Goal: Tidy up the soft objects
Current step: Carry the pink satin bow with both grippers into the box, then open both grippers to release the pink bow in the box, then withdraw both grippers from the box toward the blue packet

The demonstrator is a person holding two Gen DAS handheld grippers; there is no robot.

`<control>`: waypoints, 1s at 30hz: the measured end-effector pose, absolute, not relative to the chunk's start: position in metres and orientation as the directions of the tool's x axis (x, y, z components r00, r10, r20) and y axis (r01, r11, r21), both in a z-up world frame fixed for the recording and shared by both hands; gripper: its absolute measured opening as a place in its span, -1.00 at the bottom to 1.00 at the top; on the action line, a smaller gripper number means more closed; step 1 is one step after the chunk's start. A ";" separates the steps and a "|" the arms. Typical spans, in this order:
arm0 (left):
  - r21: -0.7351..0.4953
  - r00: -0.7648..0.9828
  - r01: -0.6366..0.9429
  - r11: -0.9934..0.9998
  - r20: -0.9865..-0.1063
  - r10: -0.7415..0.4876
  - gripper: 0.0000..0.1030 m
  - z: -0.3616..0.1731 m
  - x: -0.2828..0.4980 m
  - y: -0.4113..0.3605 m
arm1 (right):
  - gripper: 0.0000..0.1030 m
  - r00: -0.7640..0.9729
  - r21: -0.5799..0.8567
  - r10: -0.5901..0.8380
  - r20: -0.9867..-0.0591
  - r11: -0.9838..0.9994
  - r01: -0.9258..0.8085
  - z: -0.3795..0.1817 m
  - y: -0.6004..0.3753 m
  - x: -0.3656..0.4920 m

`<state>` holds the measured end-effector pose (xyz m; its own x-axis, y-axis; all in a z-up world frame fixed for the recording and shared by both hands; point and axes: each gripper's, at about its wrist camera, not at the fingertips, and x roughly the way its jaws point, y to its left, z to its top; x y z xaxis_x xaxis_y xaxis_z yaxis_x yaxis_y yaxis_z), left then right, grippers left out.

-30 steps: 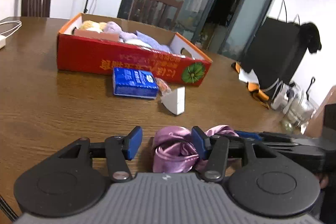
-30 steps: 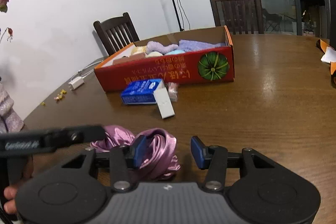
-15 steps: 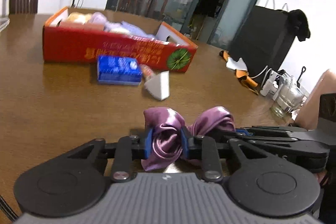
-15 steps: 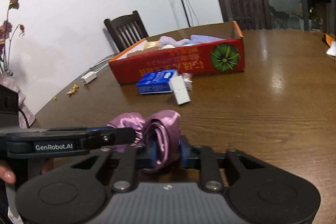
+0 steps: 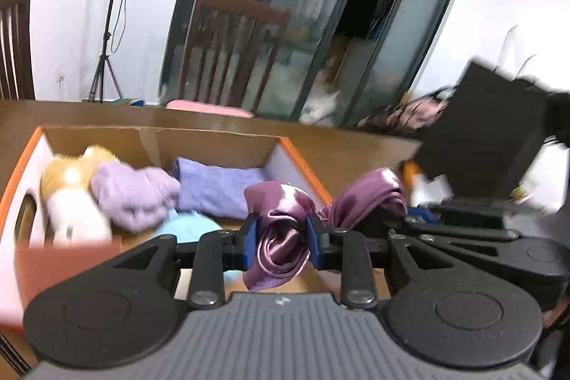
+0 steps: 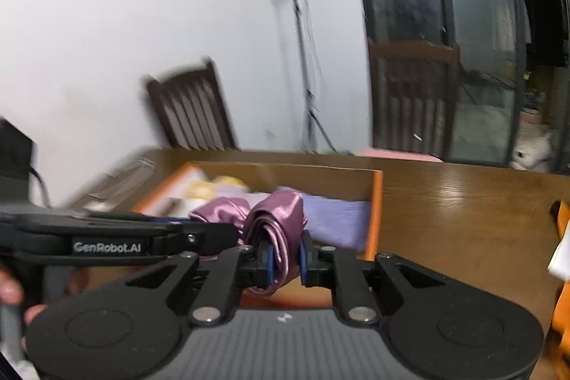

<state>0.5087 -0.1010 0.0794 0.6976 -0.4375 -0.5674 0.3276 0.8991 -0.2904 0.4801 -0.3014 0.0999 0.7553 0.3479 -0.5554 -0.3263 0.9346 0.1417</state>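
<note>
A shiny purple satin cloth (image 5: 279,230) is pinched at one end by my left gripper (image 5: 281,243) and at the other end (image 6: 281,230) by my right gripper (image 6: 285,257). Both are shut on it and hold it in the air above the orange-edged cardboard box (image 5: 295,152). Inside the box lie a lilac folded towel (image 5: 221,187), a fuzzy lilac item (image 5: 131,194), a yellow and white plush (image 5: 71,194) and something light blue (image 5: 188,228). In the left wrist view the right gripper's body comes in from the right.
The box (image 6: 376,202) rests on a brown wooden table (image 6: 463,202). Wooden chairs (image 5: 231,48) stand behind it, with a light stand (image 6: 302,59) by the wall. A black bag (image 5: 491,130) sits at the right. A hand (image 6: 14,294) shows at the left edge.
Both grippers closed on the satin cloth on the table, lifted it and carried it forward over the box. The blue packet and white block have dropped out of view.
</note>
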 end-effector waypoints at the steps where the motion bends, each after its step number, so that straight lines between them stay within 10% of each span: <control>1: -0.265 0.692 0.312 0.912 -0.595 -0.409 -0.43 0.075 0.522 -0.104 | -0.75 0.746 0.107 0.320 -0.584 0.941 -0.320 0.095 -0.294 0.500; 12: -0.232 0.710 0.323 0.917 -0.581 -0.398 -0.11 0.077 0.536 -0.077 | -0.64 0.689 -0.131 0.143 -0.710 0.935 -0.328 0.045 -0.254 0.565; 15: -0.184 0.733 0.318 0.930 -0.575 -0.364 -0.02 0.092 0.525 -0.073 | -0.09 0.672 -0.119 0.137 -0.728 0.940 -0.320 0.046 -0.252 0.568; 18: -0.151 0.748 0.316 0.937 -0.568 -0.344 0.04 0.107 0.510 -0.064 | 0.03 0.649 -0.107 0.147 -0.747 0.936 -0.336 0.060 -0.254 0.562; 30: -0.058 0.829 0.287 0.956 -0.484 -0.278 0.29 0.169 0.415 -0.015 | 0.34 0.800 -0.137 0.160 -0.578 0.948 -0.289 0.178 -0.296 0.460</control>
<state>0.4148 -0.0150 0.1687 0.8294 -0.2783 -0.4844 0.2872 0.9561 -0.0577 0.4598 -0.2965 0.1776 0.8000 0.1602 -0.5783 -0.2886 0.9476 -0.1367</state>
